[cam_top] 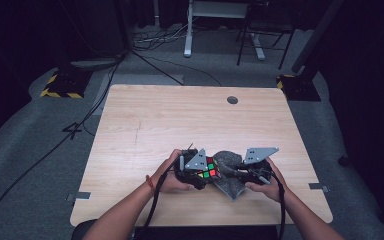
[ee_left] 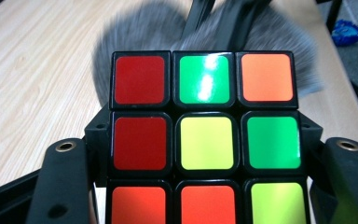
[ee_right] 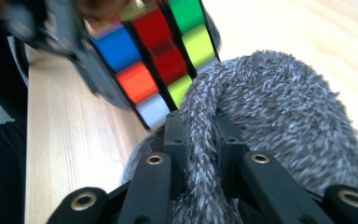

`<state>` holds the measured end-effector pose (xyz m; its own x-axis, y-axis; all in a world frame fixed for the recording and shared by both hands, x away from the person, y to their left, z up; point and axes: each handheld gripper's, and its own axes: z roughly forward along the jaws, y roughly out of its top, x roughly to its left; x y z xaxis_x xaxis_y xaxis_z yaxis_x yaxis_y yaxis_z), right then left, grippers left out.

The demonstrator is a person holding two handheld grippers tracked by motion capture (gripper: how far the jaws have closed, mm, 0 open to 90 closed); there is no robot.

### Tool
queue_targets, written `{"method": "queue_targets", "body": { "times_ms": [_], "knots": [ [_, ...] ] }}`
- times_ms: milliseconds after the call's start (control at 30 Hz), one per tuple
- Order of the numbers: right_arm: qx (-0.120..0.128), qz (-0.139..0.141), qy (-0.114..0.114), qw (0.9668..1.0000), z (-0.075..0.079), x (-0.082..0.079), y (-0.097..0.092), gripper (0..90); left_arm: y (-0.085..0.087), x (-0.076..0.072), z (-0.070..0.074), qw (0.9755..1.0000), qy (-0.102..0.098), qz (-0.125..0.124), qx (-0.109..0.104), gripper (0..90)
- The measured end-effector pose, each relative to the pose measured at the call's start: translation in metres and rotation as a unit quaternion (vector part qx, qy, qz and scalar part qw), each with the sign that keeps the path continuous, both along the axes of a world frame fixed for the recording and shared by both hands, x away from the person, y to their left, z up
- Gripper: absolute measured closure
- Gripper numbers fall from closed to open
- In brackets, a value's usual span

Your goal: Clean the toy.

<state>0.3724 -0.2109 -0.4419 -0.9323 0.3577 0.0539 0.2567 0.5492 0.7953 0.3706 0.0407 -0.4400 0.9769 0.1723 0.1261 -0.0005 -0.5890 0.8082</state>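
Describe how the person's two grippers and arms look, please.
Both the left gripper and the right gripper are black, each topped by a grey three-cornered plate with a black cable trailing back. The jaws carry brass-coloured rivets. The forearms are bare; the left wrist wears a red band.

The puzzle cube [ee_left: 205,140] is a three-by-three twisty cube with black edges and glossy stickers. In the left gripper view the face turned to the camera reads red, green, orange along the top row, red, yellow, green across the middle, and orange, orange, yellow-green along the bottom. Another side, seen in the right gripper view, carries blue, orange and white squares. The cube is scrambled and sits tilted.

The grey furry cloth [ee_right: 279,116] has a short, bristly pile. It lies bunched in a rumpled heap directly against the cube, one fold standing up in a narrow ridge, its lower corner trailing away from the cube.
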Motion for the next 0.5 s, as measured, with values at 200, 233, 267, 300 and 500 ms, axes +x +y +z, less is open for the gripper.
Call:
{"method": "queue_targets", "body": {
  "times_ms": [200, 233, 267, 300, 500],
  "knots": [
    [0.032, 0.011, 0.016, 0.9993, -0.003, 0.002, -0.002, 79.0, 0.002, -0.001, 0.001, 0.9996, 0.006, -0.010, -0.027, 33.5],
    [0.038, 0.011, 0.014, 0.9991, -0.001, 0.001, -0.002, 79.0, 0.003, 0.000, 0.001, 0.9993, 0.012, -0.010, -0.035, 33.5],
    [0.044, 0.012, 0.012, 0.9989, -0.001, 0.001, -0.003, 79.0, 0.006, 0.003, 0.001, 0.9983, 0.026, -0.011, -0.051, 33.4],
    [0.074, 0.016, 0.028, 0.9967, -0.002, 0.002, -0.007, 79.1, 0.006, 0.004, 0.001, 0.9983, 0.028, -0.011, -0.050, 33.3],
    [0.102, 0.029, 0.022, 0.9941, 0.006, 0.000, -0.011, 79.1, 0.004, 0.003, -0.002, 0.9993, 0.018, -0.013, -0.029, 32.9]
  ]
}}
